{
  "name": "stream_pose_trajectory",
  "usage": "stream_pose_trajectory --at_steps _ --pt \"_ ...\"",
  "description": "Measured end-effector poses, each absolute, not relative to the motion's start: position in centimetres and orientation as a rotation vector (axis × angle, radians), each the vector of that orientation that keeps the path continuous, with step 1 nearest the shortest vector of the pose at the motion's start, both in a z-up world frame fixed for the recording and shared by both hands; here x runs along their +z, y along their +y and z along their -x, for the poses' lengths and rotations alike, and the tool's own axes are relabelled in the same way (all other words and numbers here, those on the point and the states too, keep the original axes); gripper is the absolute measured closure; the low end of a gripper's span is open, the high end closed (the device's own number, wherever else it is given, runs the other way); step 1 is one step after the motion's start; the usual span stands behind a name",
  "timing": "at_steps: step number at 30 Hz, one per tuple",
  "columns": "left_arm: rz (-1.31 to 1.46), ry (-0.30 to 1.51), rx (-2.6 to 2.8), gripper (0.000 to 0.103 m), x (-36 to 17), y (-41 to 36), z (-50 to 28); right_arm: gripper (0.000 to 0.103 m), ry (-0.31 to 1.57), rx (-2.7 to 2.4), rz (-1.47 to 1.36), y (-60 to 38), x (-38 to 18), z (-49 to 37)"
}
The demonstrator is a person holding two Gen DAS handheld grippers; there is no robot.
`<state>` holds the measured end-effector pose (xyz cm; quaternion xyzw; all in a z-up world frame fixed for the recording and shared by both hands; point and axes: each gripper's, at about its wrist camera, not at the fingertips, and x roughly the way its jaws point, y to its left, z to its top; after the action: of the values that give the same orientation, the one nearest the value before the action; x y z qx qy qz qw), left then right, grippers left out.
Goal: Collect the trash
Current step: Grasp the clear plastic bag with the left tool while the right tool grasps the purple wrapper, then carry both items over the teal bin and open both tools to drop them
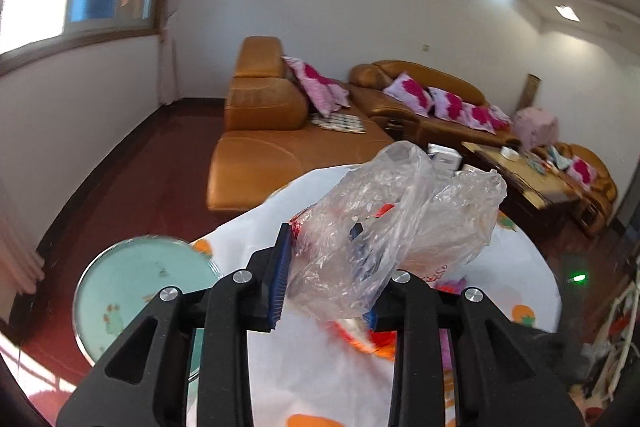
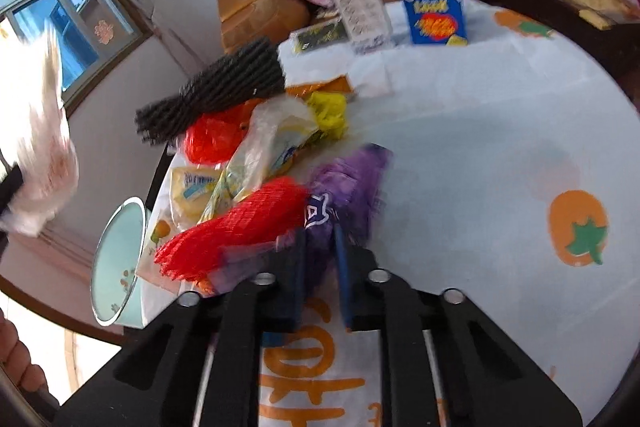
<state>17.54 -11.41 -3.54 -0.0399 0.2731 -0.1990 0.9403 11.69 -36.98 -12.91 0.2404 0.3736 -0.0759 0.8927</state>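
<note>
The left tool [image 1: 326, 267] is clamped on a clear bag [image 1: 384, 215], held up above the counter [image 1: 520, 267]. The right tool [image 2: 320, 267] is clamped on a purple wrapper [image 2: 348, 183] – it lies on the counter beside red netting [image 2: 236, 227] and other wrappers.
</note>
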Motion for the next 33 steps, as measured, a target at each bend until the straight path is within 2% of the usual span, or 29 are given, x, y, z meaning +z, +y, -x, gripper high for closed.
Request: stream_pose_trajectory --at_steps 8,13,22,33 --pt "0.169 0.543 -0.259 0.074 -3.7 -5.6 -17.6 0.091 0.605 -0.274 -0.354 -36.5 -6.8 -8.6" --pt "0.179 0.529 -0.121 0.073 -3.9 -1.5 -17.5 0.090 0.569 -0.143 -0.270 -31.2 -4.8 -10.0" --pt "0.209 0.559 0.078 0.073 -5.7 5.0 -17.4 0.090 0.637 0.146 -0.218 -19.5 -5.8 -16.2" --pt "0.188 0.649 0.140 0.073 -9.8 6.7 -19.6 0.090 0.762 0.246 -0.054 -11.0 -9.9 -22.0"
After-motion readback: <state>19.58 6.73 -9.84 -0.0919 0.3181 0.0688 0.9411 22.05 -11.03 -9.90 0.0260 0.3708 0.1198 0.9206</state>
